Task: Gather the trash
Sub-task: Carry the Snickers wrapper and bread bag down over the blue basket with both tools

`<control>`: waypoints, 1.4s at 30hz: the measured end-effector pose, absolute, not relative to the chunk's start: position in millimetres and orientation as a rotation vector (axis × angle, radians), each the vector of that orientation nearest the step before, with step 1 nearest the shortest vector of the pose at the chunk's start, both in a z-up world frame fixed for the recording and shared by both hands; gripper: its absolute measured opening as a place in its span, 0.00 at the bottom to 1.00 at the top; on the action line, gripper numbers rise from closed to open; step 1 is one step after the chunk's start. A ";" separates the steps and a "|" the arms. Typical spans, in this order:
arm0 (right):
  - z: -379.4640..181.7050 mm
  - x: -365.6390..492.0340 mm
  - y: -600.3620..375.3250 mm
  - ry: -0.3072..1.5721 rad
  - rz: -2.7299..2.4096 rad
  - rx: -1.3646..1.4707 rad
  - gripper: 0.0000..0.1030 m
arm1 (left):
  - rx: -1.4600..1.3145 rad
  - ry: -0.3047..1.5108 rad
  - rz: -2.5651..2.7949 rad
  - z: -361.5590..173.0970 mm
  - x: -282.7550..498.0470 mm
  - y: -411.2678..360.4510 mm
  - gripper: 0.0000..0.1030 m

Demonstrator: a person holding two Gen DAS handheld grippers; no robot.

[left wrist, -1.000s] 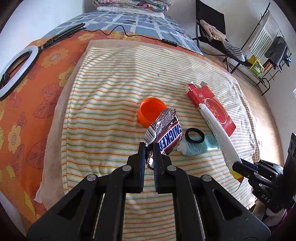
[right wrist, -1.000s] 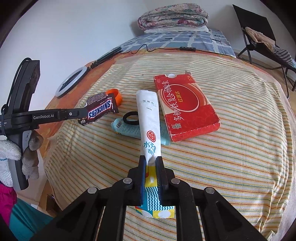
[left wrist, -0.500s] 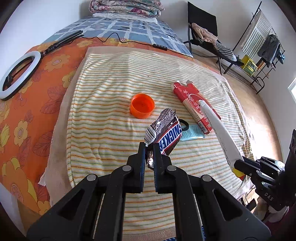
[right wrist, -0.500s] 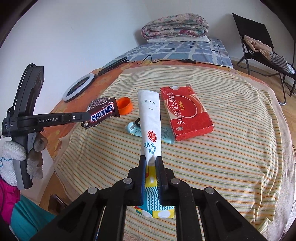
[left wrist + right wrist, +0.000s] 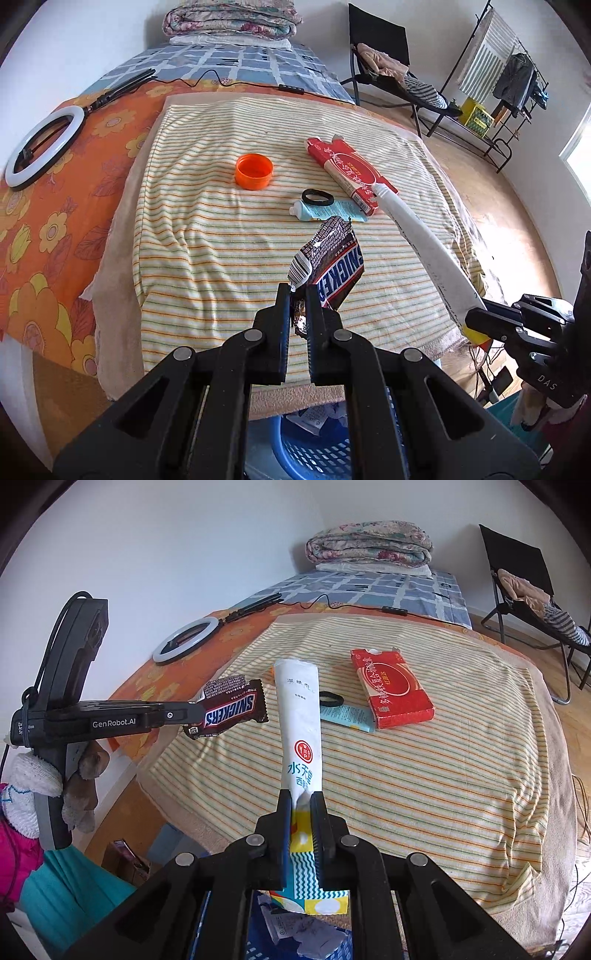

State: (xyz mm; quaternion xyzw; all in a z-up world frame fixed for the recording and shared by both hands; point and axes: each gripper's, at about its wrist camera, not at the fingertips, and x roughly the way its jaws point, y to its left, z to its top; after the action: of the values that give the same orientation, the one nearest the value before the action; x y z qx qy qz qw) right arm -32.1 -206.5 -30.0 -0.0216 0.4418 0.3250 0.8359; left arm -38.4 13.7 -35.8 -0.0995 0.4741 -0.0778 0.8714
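- Left hand-held gripper [image 5: 297, 295] clamps candy wrapper [image 5: 330, 264] by one end.
- Right hand-held gripper [image 5: 300, 801] pinches white packet [image 5: 300, 734]; both above blue basket [image 5: 314, 456], probably for dropping.

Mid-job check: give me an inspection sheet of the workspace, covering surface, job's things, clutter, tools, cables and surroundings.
Surface: striped towel spread over an orange floral sheet on the bed.
Job's things: Snickers wrapper and long white packet, both lifted off the towel; blue basket below the bed edge with crumpled trash in it.
Clutter: orange cap, red box, pale blue tube with a black ring on it, all lying on the towel.
Tools: left tool shut on the wrapper; right tool shut on the packet.
Cables: black cord with an inline switch across the bed.
Surroundings: ring light, folded quilt, black chair, clothes rack.
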 end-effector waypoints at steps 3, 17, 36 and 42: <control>-24.9 -48.6 -212.2 0.931 0.697 -0.040 0.08 | -0.204 0.997 -0.167 -37.6 -57.0 11.8 0.05; -24.6 -122.7 -224.8 0.972 0.741 -0.051 0.08 | -0.157 1.033 -0.205 -53.4 -121.9 -9.7 0.05; -88.0 -173.7 -245.4 1.159 0.738 -0.024 0.08 | -0.103 1.167 -0.237 -112.3 -148.4 -35.6 0.05; -102.3 -171.3 -245.8 1.200 0.729 -0.023 0.08 | -0.079 1.208 -0.230 -128.8 -150.0 -39.0 0.05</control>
State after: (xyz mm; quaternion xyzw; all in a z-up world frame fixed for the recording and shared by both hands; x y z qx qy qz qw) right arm -171.3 -245.8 -102.3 -0.0104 0.5518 0.3351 0.7636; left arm -150.0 -39.0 -128.8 -0.0370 0.5666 -0.1080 0.8161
